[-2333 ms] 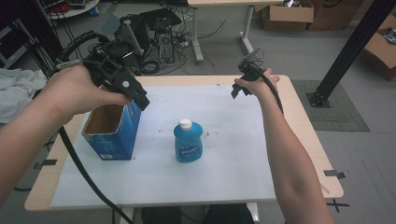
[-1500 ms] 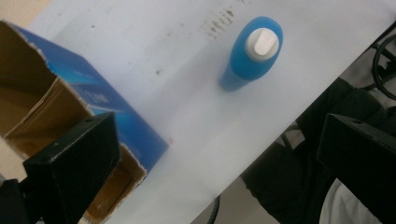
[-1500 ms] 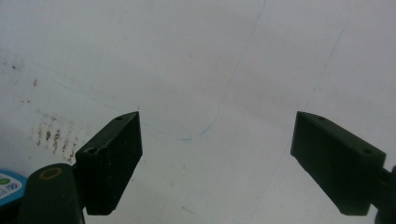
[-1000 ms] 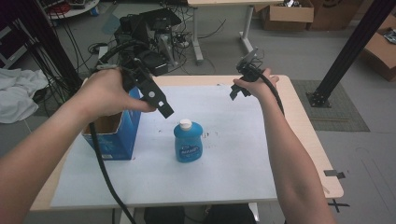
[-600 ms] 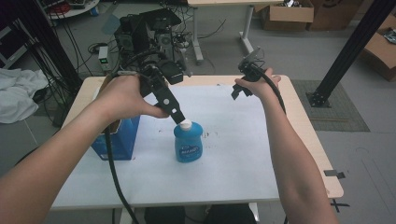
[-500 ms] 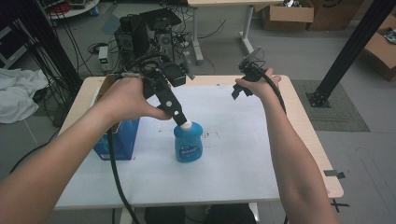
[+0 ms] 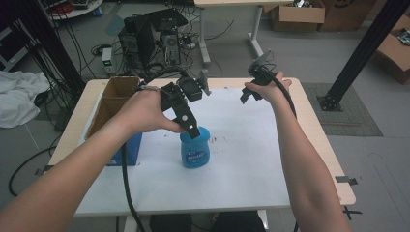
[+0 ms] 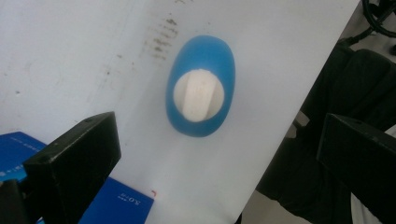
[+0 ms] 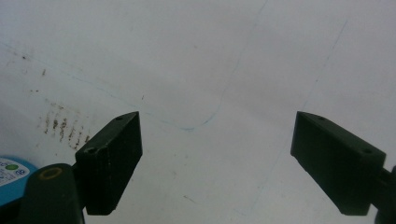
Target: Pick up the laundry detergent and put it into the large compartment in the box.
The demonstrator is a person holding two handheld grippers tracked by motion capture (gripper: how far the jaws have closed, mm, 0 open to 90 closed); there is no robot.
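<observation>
Left gripper view looks straight down on the blue bottle [image 8: 201, 86] standing upright on the desk [image 8: 70, 56], its white cap [image 8: 198, 95] ahead of and between the wide-open fingers [image 8: 74, 158]. The left gripper [image 7: 186, 113] is nearest; the right gripper [image 7: 256, 82], also open, hovers well apart.

A bottle [image 7: 195, 151] is standing upright near the middle of the surface [image 7: 251, 159]. An open box [image 7: 114, 121] is sitting to its left by the surface's left edge. The left tongs [image 7: 189, 126] are hanging directly above the bottle; the right tongs [image 7: 247, 95] are hovering over the far right part.
</observation>
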